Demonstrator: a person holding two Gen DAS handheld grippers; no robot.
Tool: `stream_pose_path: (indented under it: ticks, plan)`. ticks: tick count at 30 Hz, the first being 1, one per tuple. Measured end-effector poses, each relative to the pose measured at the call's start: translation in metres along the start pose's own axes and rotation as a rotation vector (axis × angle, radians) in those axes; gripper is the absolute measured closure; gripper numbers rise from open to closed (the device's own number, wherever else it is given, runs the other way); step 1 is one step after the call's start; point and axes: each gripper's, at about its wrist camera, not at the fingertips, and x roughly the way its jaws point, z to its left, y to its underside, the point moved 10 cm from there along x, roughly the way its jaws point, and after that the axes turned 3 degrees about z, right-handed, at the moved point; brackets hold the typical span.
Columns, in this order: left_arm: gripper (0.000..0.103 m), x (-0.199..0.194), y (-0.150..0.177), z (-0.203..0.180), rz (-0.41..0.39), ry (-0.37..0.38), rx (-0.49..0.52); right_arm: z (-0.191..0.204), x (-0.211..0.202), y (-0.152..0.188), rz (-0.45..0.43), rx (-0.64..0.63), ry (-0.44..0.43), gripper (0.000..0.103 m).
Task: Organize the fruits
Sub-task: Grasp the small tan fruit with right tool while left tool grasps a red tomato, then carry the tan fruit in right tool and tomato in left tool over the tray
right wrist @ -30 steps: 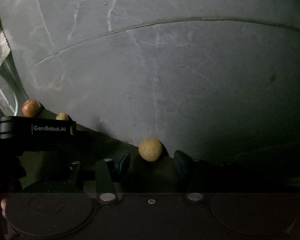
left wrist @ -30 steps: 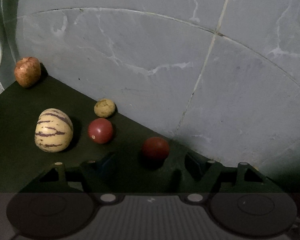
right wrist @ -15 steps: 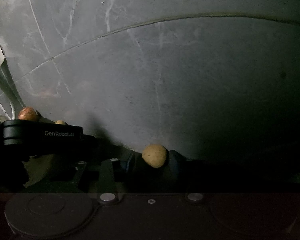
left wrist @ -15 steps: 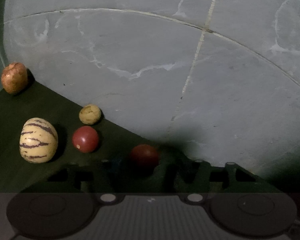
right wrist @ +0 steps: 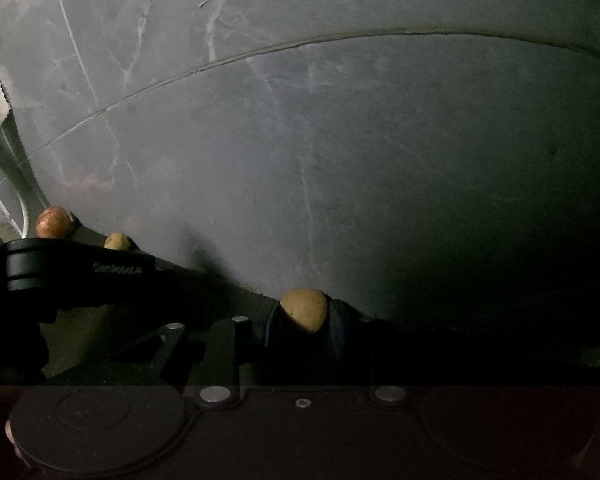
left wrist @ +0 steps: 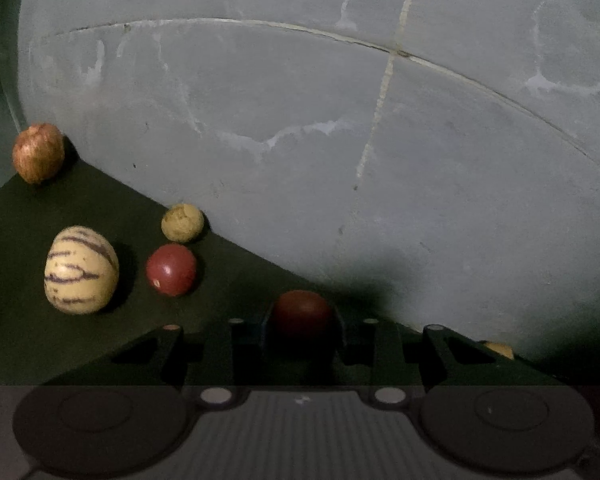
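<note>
In the left wrist view my left gripper (left wrist: 302, 326) is shut on a dark red round fruit (left wrist: 302, 312) low over the dark green mat (left wrist: 40, 344). On the mat lie a striped cream melon (left wrist: 81, 270), a second red fruit (left wrist: 171, 269), a small yellow-brown fruit (left wrist: 182, 222) and a reddish apple (left wrist: 38, 152) at the far left. In the right wrist view my right gripper (right wrist: 303, 318) is shut on a small tan fruit (right wrist: 304, 308). The left gripper's black body (right wrist: 80, 276) lies to its left.
A grey marble wall (left wrist: 340, 140) rises right behind the mat's far edge. The apple (right wrist: 53, 222) and the small yellow-brown fruit (right wrist: 117, 241) show past the left gripper in the right wrist view. A white cable (right wrist: 4, 184) hangs at far left.
Both grippers have closed in from open: the left onto the dark red fruit, the right onto the small tan fruit. Both fruits now sit between the fingers.
</note>
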Motion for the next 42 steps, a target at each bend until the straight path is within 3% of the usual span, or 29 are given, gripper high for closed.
stream_pose_path:
  ticks: [9,21,30,42]
  plan:
    - [0.070,-0.023,0.019,0.002,0.005,0.021,-0.086,0.002,-0.023,-0.006,-0.007,-0.062,-0.023,0.074]
    - [0.070,-0.107,0.034,0.011,-0.072,-0.060,-0.193,0.019,-0.090,-0.007,-0.077,-0.145,-0.094,0.074]
    - [0.070,-0.193,0.060,0.031,-0.175,-0.100,-0.292,0.061,-0.145,-0.002,-0.135,-0.248,-0.202,0.074]
    - [0.070,-0.282,0.129,0.098,-0.256,-0.184,-0.474,0.138,-0.196,0.051,-0.119,-0.438,-0.391,0.074]
